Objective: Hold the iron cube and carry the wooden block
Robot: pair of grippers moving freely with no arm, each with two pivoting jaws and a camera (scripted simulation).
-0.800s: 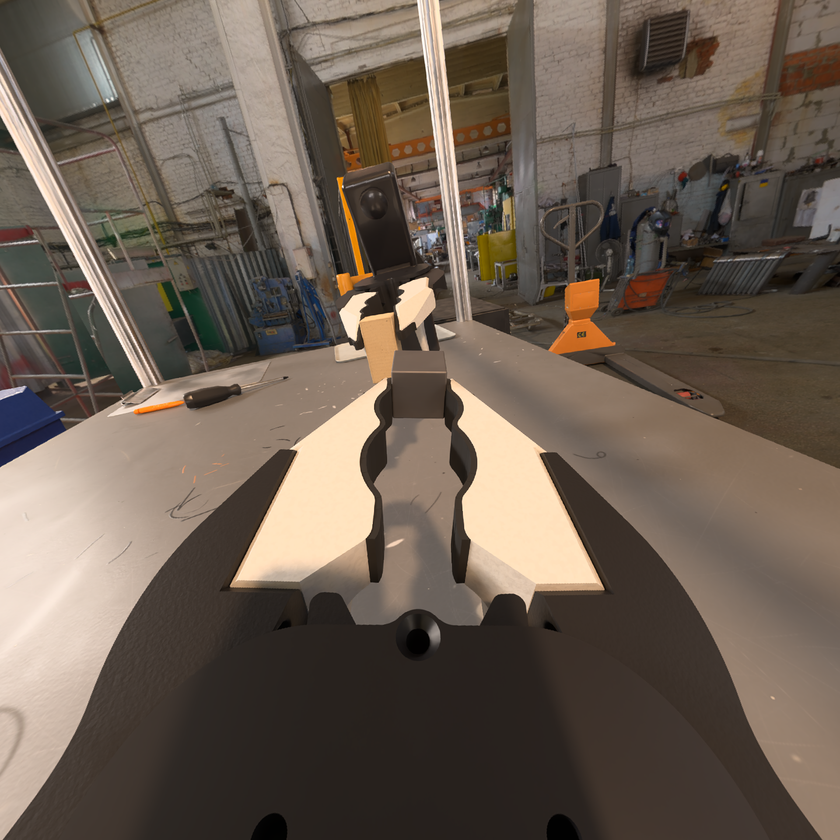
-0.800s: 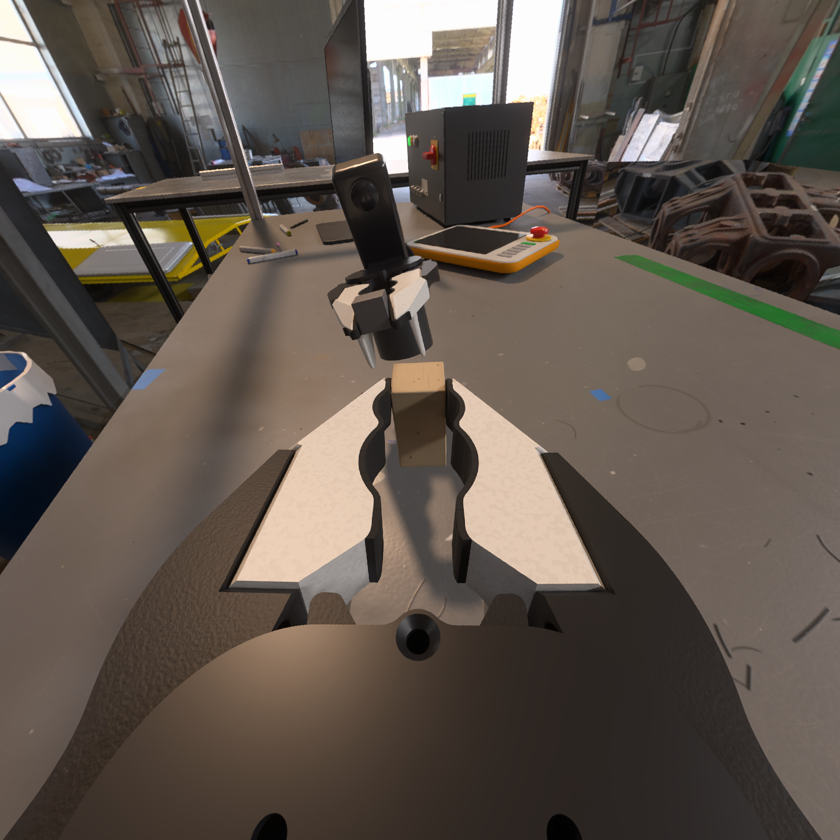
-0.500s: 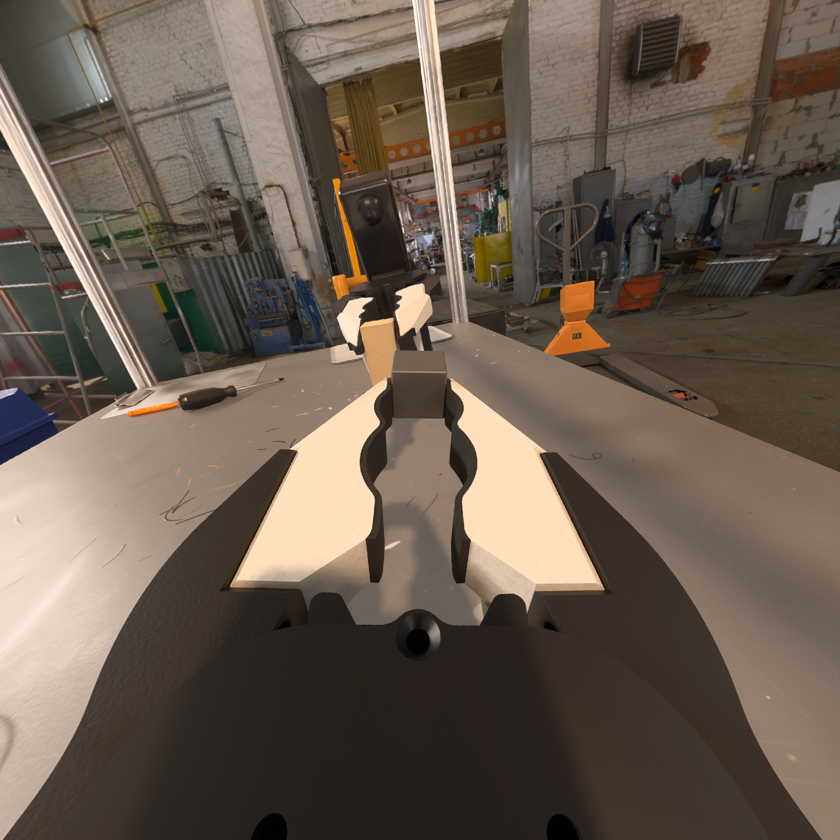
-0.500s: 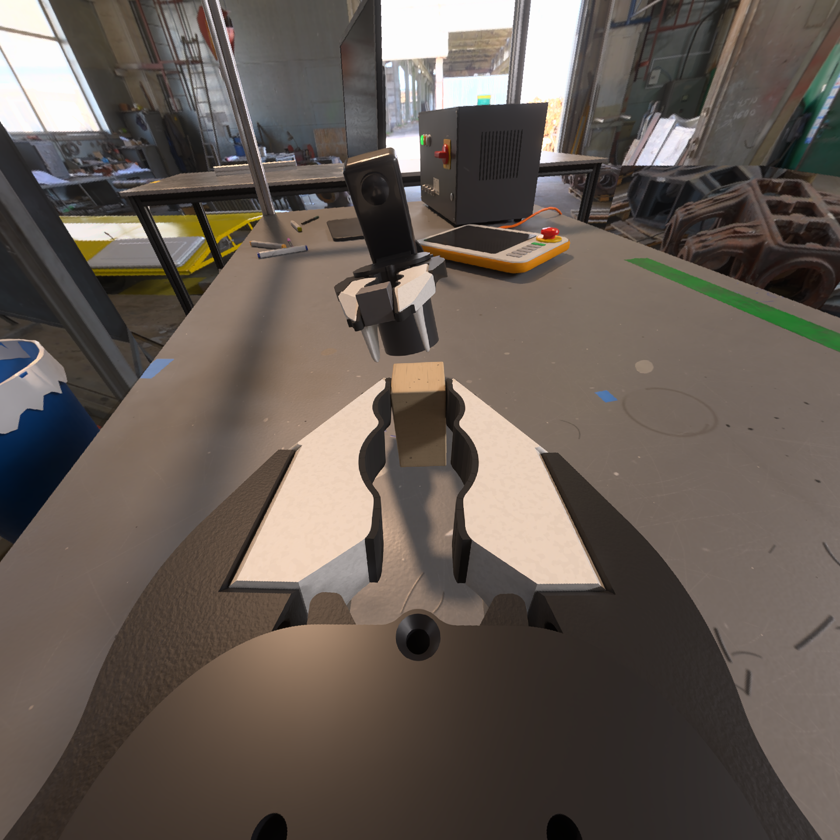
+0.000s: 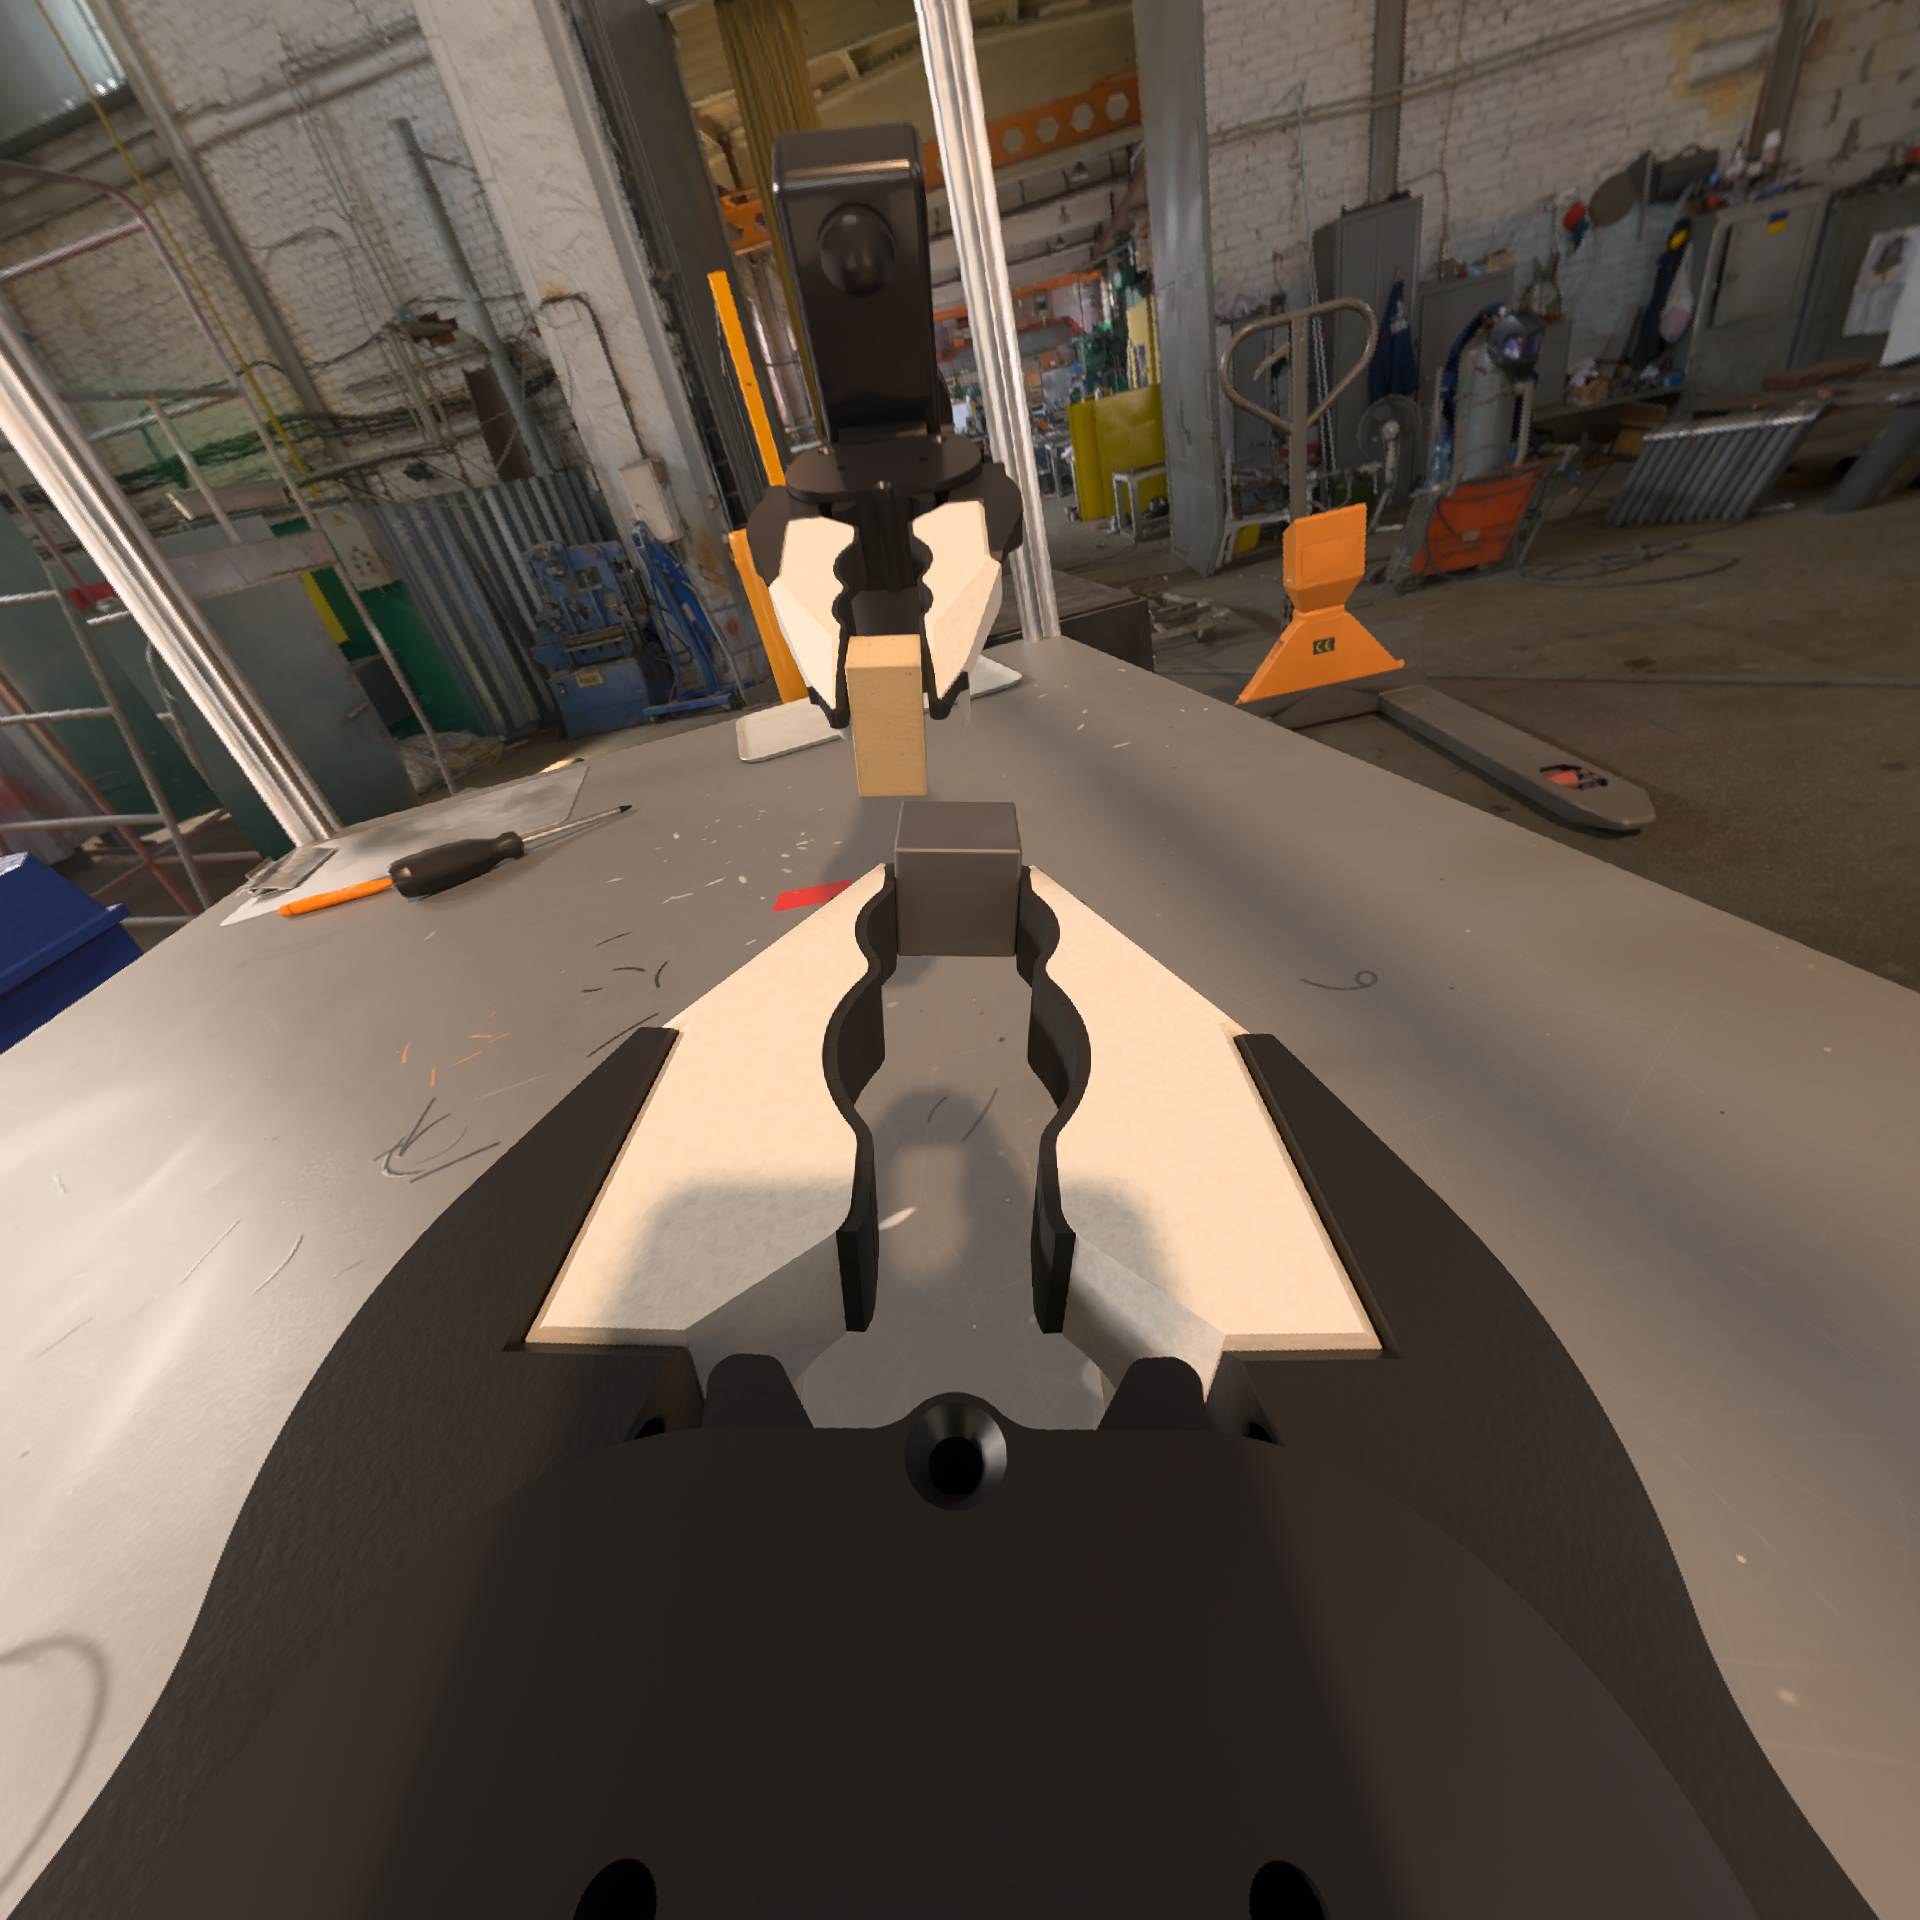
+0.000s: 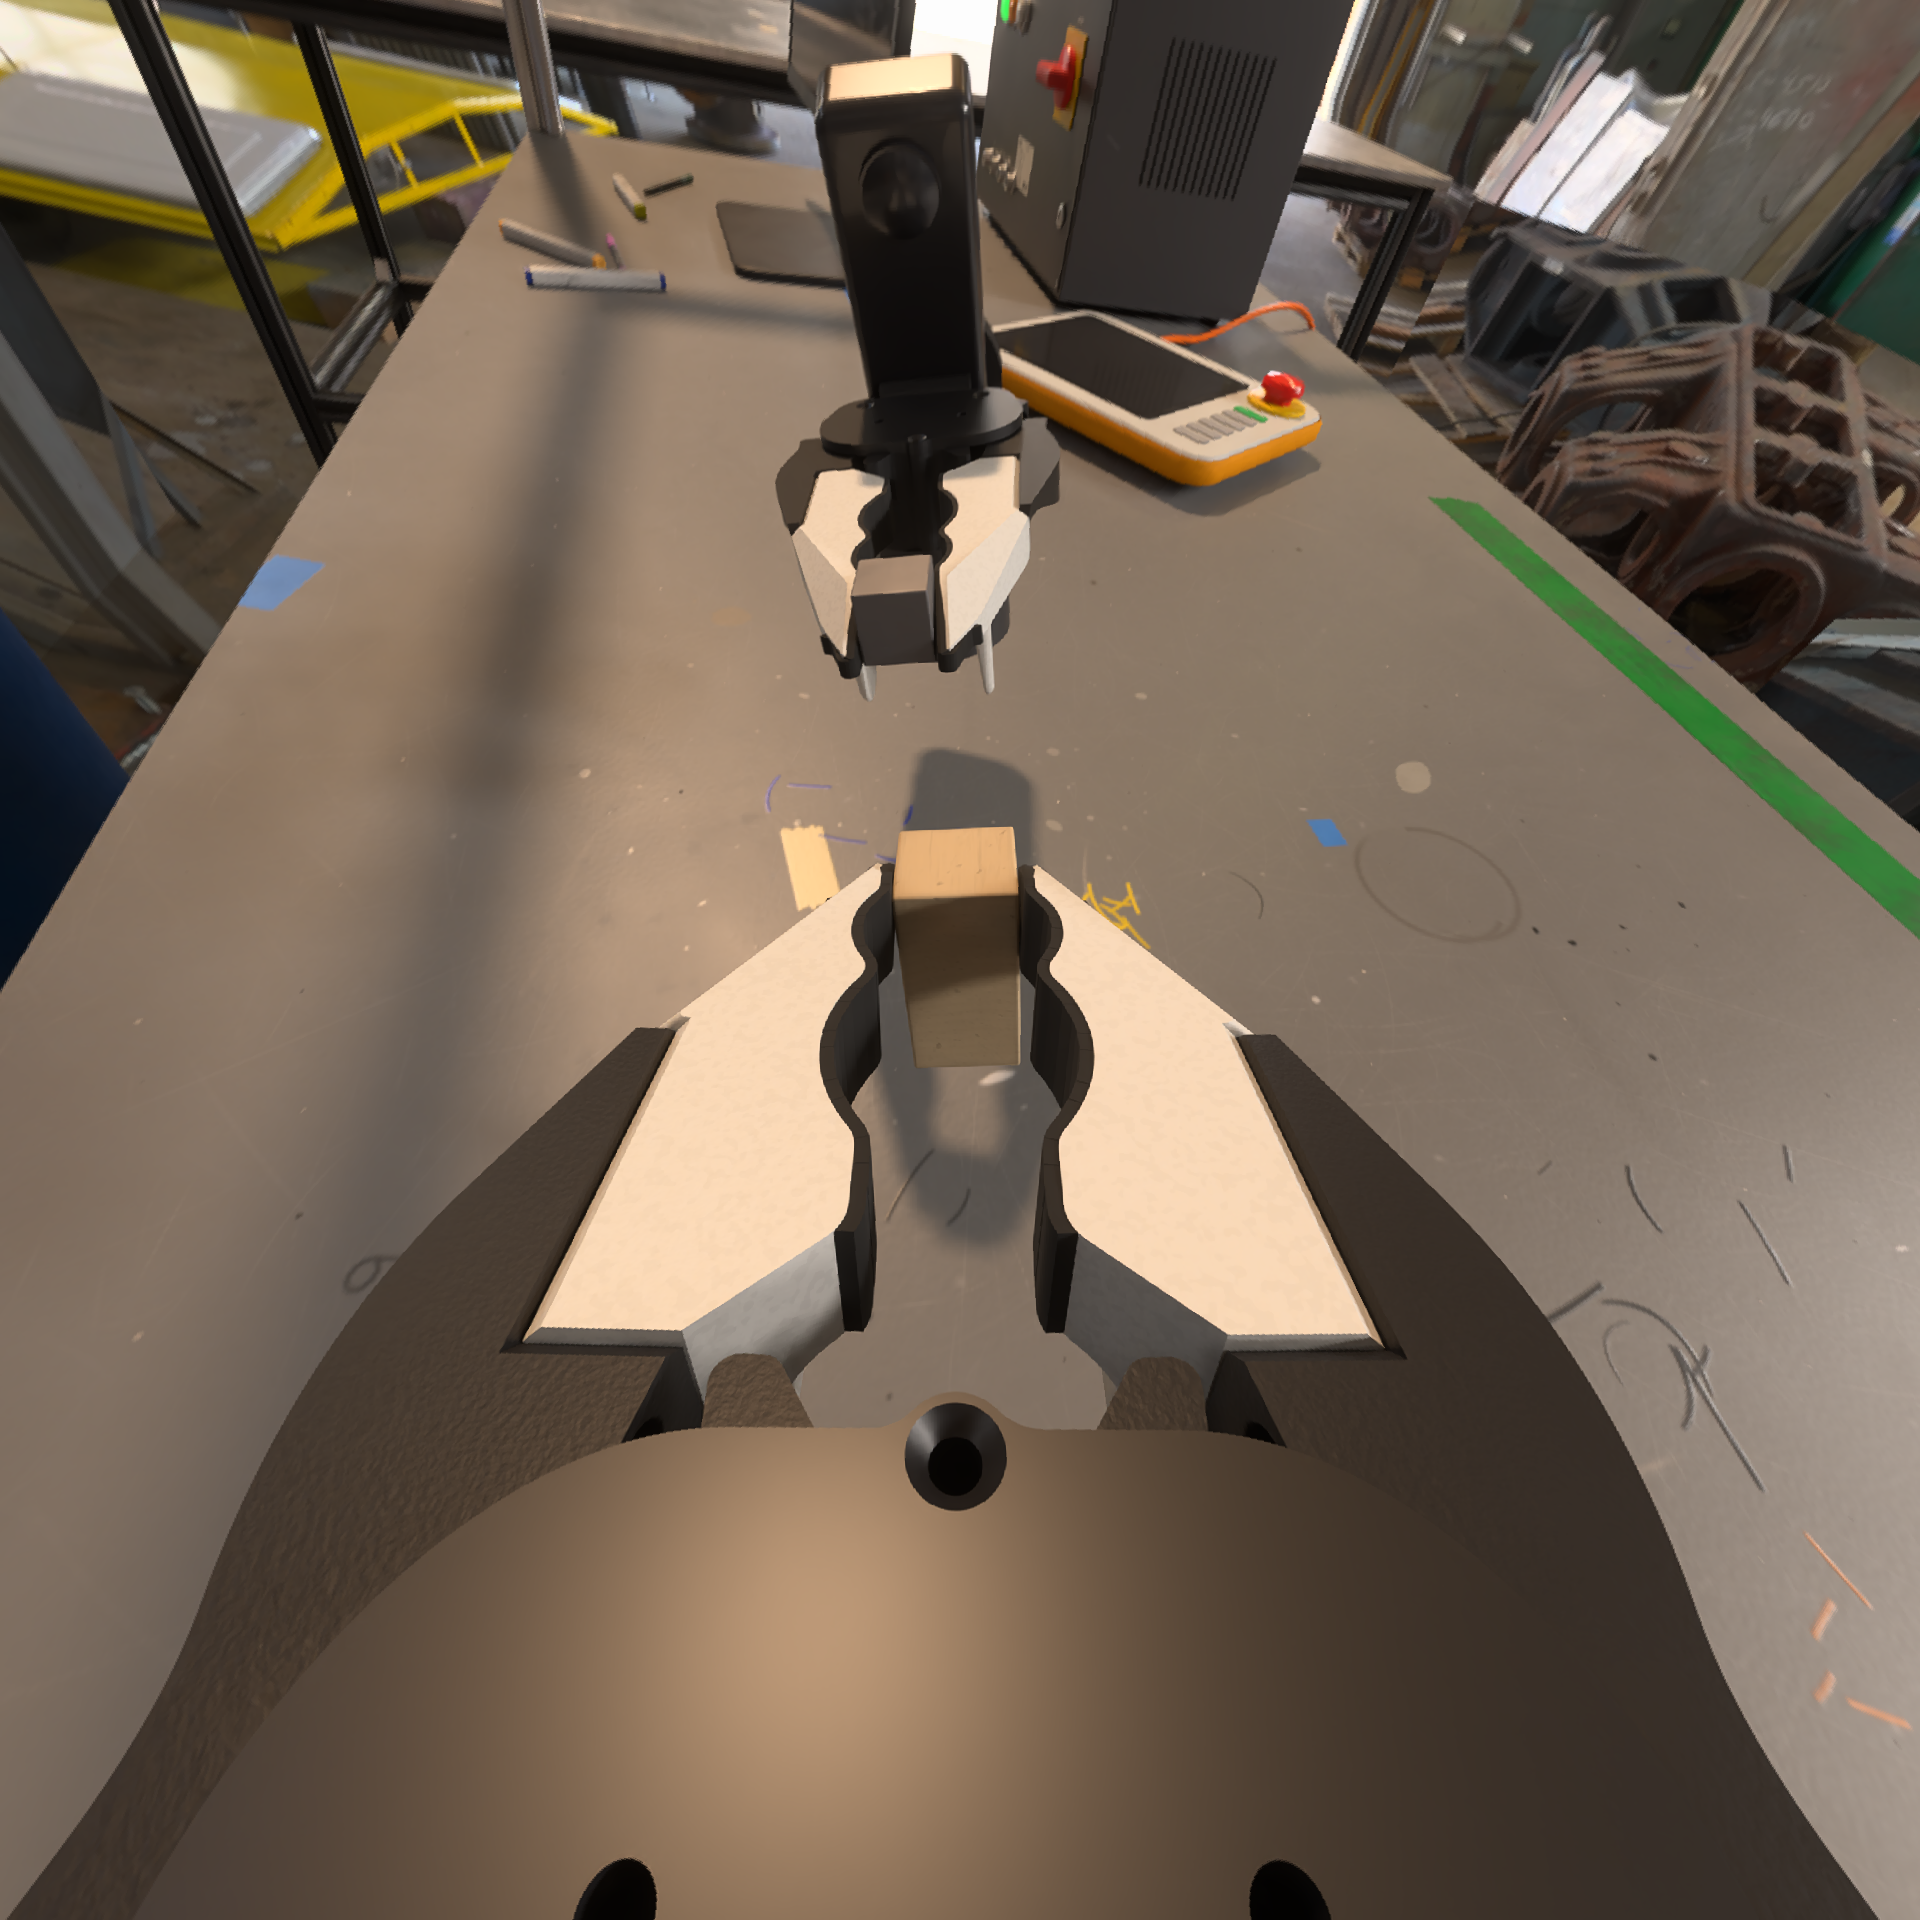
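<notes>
The left gripper (image 5: pixel 956 883) is clamped on a dark iron cube (image 5: pixel 956 878) at its fingertips, above the middle of the grey counter (image 5: pixel 312 1143). Facing it, the right gripper (image 6: pixel 956 894) grips a pale wooden block (image 6: pixel 956 945), held upright and clear of the surface. A screwdriver (image 5: pixel 457 860) lies near the counter's far left edge in the left wrist view

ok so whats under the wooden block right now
Bare grey tabletop and a dark shadow; nothing else lies under the wooden block, which hangs clear of the surface, clamped in the right gripper. The block and fingers cover part of the patch directly below.
</notes>
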